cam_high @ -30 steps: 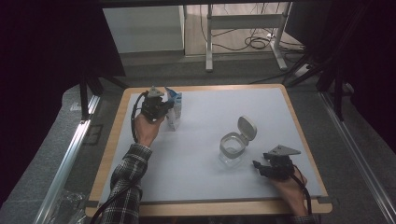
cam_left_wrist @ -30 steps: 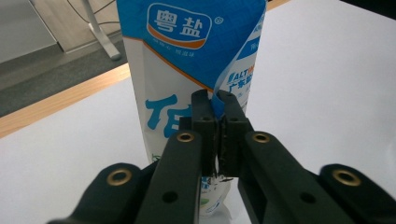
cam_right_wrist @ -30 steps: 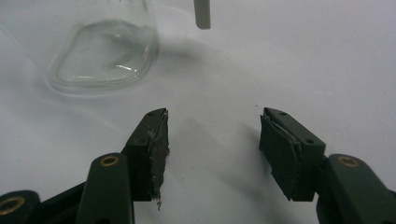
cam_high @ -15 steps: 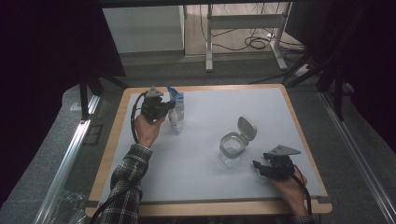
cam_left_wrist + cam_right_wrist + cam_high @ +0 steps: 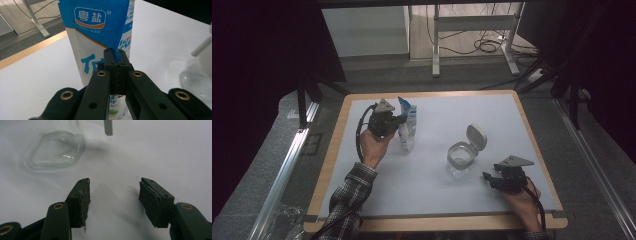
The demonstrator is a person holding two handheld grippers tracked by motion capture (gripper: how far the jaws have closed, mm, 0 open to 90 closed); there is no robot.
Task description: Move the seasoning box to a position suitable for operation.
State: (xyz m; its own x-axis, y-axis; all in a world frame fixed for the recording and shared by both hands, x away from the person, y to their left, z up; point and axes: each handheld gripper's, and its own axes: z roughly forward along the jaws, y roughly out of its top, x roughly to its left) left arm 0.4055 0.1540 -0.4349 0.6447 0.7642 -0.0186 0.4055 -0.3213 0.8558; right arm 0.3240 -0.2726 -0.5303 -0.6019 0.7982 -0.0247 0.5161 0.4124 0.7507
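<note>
The left tongs (image 5: 117, 53) pinch the blue and white plastic salt bag (image 5: 100, 37) upright on the white tabletop (image 5: 422, 175), while the right tongs (image 5: 113, 202) rest open near the clear glass jar (image 5: 56, 147).

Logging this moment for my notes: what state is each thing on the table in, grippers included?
Salt bag: upright, pinched at its edge by the left gripper.
Glass jar: standing, lid flipped open, looks empty.
Left gripper: fingers shut on the bag.
Right gripper: fingers open, holding nothing, low over the table beside the jar.
</note>
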